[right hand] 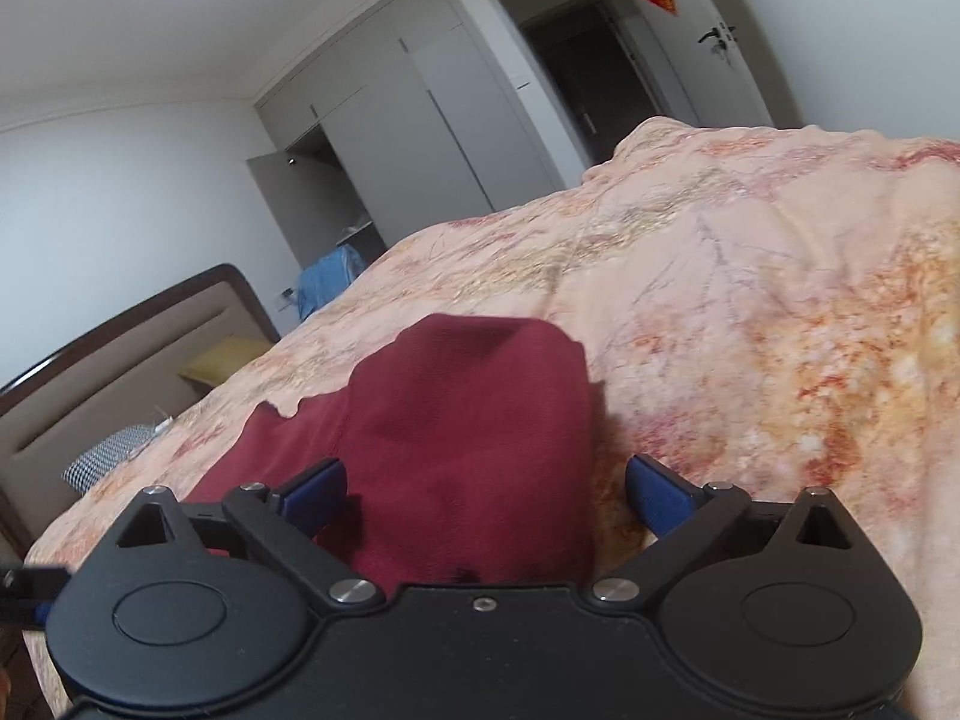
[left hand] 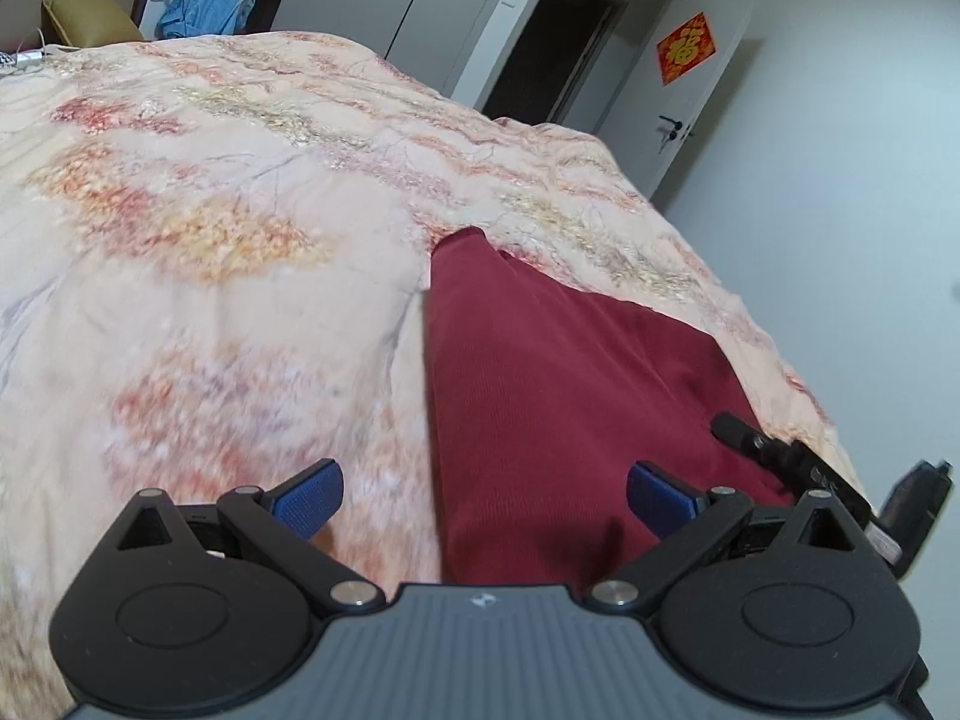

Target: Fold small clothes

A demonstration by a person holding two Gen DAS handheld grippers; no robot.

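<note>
A dark red garment (left hand: 570, 396) lies on a bed with a peach floral cover (left hand: 210, 210). In the left wrist view my left gripper (left hand: 485, 497) is open, its blue pads either side of the garment's left edge, holding nothing. The other gripper's black body (left hand: 792, 462) shows at the garment's right side. In the right wrist view the garment (right hand: 468, 420) is bunched with a folded hump at its far end, and my right gripper (right hand: 486, 495) is open over its near part, empty.
The bed cover (right hand: 750, 300) spreads wide around the garment. A headboard (right hand: 120, 372), a yellow pillow (right hand: 222, 360) and a checked cloth (right hand: 108, 450) are at the left. A wardrobe (right hand: 420, 120), a dark doorway (left hand: 552, 48) and blue clothing (left hand: 210, 6) stand beyond.
</note>
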